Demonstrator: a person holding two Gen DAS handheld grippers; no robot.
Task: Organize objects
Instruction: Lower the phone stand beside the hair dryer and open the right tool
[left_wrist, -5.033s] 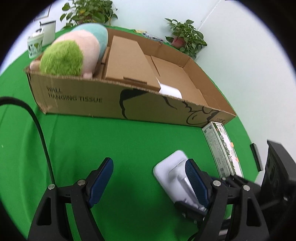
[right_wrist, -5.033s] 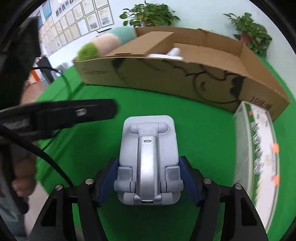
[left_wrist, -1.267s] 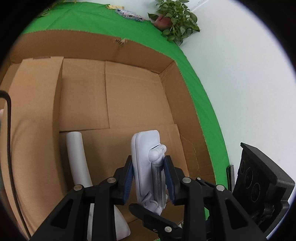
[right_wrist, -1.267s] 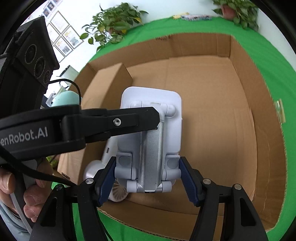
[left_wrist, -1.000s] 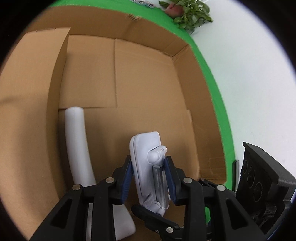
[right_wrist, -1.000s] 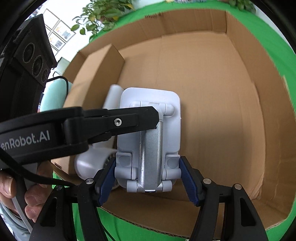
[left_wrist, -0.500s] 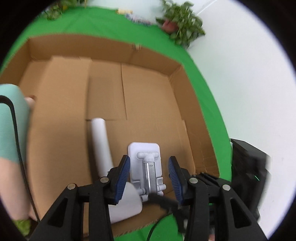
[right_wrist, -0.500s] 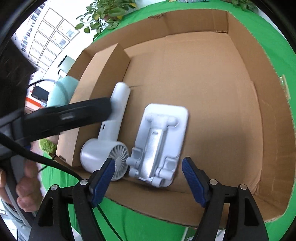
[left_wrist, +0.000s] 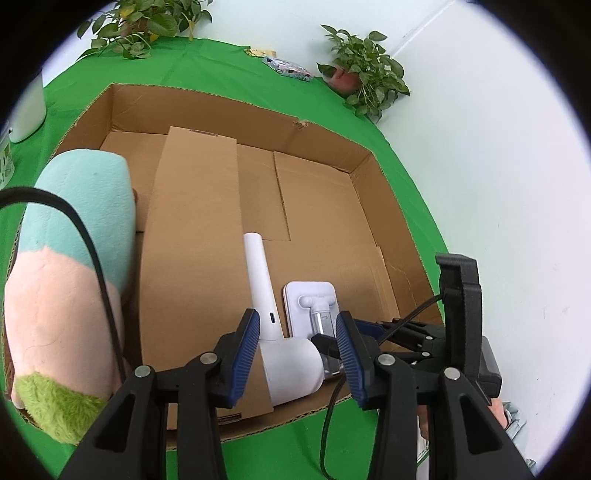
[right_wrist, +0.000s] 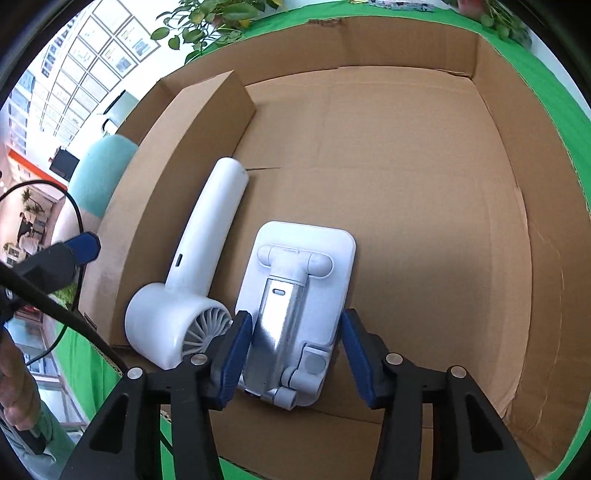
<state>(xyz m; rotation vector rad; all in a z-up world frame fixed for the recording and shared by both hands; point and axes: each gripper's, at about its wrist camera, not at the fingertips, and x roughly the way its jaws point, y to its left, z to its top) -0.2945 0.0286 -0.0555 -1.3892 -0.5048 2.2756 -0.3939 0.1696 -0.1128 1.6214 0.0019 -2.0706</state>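
In the cardboard box (right_wrist: 406, 147), phone stand (right_wrist: 295, 306) flat; plate end toward far wall

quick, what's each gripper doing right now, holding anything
Left gripper: open, holding nothing, above the hand fan.
Right gripper: open, holding nothing; the phone stand lies in the cardboard box.

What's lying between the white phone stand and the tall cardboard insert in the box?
The white handheld fan lies between the phone stand and the cardboard insert, its handle running along the insert; the right wrist view shows it best.
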